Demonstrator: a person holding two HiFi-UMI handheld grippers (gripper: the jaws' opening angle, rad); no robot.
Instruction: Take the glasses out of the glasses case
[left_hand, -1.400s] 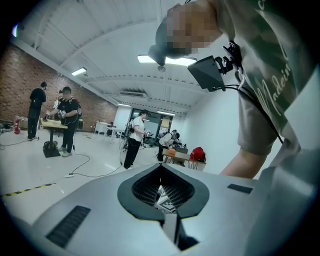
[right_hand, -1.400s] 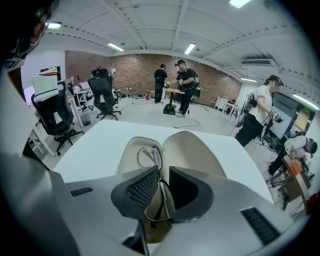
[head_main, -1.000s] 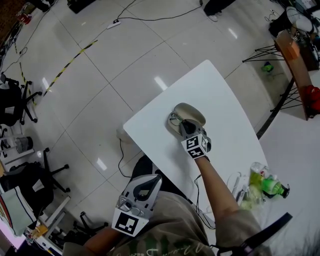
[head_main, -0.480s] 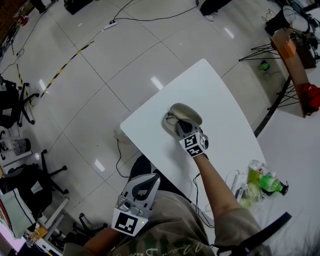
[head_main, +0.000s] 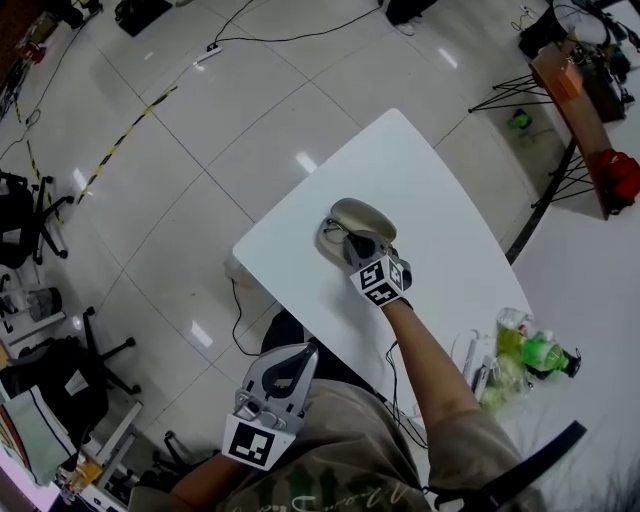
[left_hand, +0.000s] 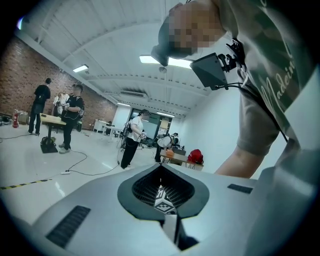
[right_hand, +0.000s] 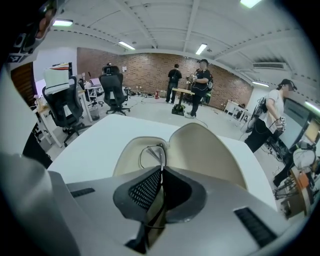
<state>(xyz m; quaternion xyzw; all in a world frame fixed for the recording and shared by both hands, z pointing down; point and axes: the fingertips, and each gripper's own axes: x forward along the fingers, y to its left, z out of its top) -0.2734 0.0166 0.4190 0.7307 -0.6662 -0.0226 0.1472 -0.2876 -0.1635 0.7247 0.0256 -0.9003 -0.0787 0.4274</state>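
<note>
Your right gripper (head_main: 352, 240) is covering the near half of the glasses case (head_main: 358, 211) in the head view. Only a thin bit of the glasses (head_main: 337, 233) is showing at its left. In the right gripper view the frame is running down between the closed jaws and vanishing behind the jaw bodies, and the lenses are too faint to make out. Your arm (head_main: 430, 365) is hiding part of the desk's (head_main: 420, 180) near edge. By the desk's right edge a green bottle (head_main: 545, 352) is lying among clear items too small to tell.
</note>
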